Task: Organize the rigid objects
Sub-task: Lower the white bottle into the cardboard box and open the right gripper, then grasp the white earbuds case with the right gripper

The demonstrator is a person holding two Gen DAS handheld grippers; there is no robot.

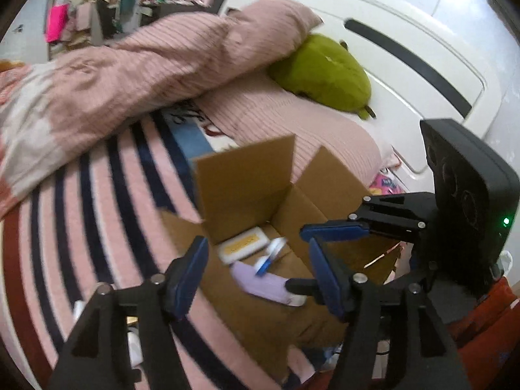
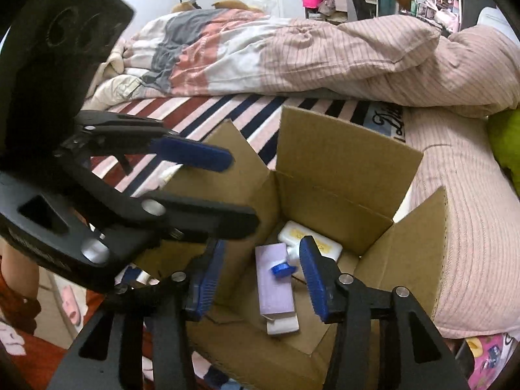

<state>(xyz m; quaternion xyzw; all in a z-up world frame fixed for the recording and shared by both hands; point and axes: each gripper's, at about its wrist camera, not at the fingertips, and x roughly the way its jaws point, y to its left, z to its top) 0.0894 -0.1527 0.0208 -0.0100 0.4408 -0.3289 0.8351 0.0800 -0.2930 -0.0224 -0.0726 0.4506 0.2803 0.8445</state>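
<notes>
Bedroom clutter fills the far background, and up close a striped blanket (image 2: 208, 110) covers the bed with a rumpled pink duvet (image 2: 341, 55) heaped behind it. On the blanket sits an open cardboard box (image 2: 334, 149), flaps up, and that's where the action is.

Starting on the left, the left gripper (image 2: 208, 175) hangs over the box's left flap, jaws spread wide, nothing between them. Moving right, the right gripper (image 2: 260, 276) hovers just above the box mouth, jaws also wide and empty.

Down inside the box, three things are already in: a lilac carton (image 2: 274, 289) lying flat nearest us, a small white tube with a blue cap (image 2: 286, 265) resting across its far end, and a white case with a yellow label (image 2: 308, 237) against the far wall. Further right, a green plush toy (image 1: 321, 71) lies against the white headboard (image 1: 406, 26).

My read: a drop into the box looks finished, both grippers free. Next call is to pull back from the box and find another hard item to collect; something pale shows on the blanket by the box's left flap, too blurred to name.

Writing? Dark script on the bedding beyond the box, cut off and unreadable. The yellow label's print is too small to make out.
</notes>
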